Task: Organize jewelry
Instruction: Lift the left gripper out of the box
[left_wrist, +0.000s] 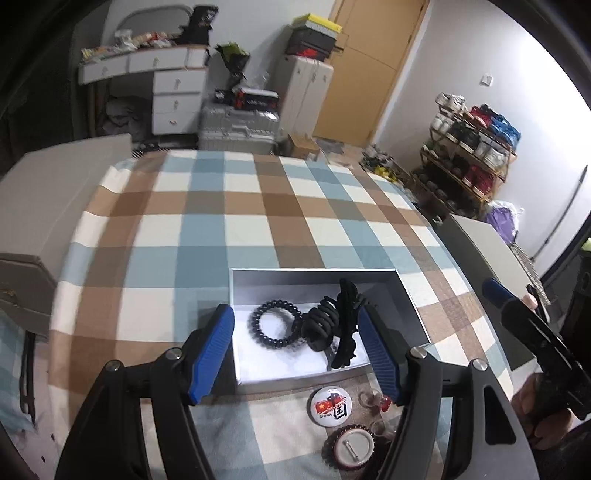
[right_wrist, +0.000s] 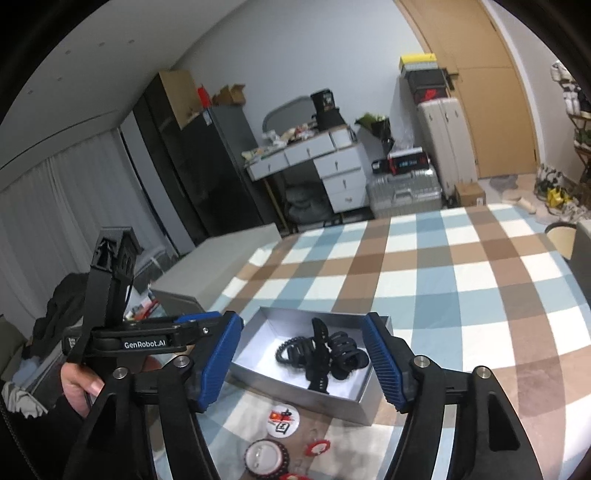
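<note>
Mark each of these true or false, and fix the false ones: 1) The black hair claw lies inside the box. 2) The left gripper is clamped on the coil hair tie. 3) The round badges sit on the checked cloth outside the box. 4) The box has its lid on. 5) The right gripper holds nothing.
1) True: the black hair claw lies inside the box.
2) False: the left gripper is open, and the coil hair tie lies loose in the box.
3) True: the round badges sit on the checked cloth, just outside the box's near wall.
4) False: the box is open, with no lid on it.
5) True: the right gripper is open and empty.
</note>
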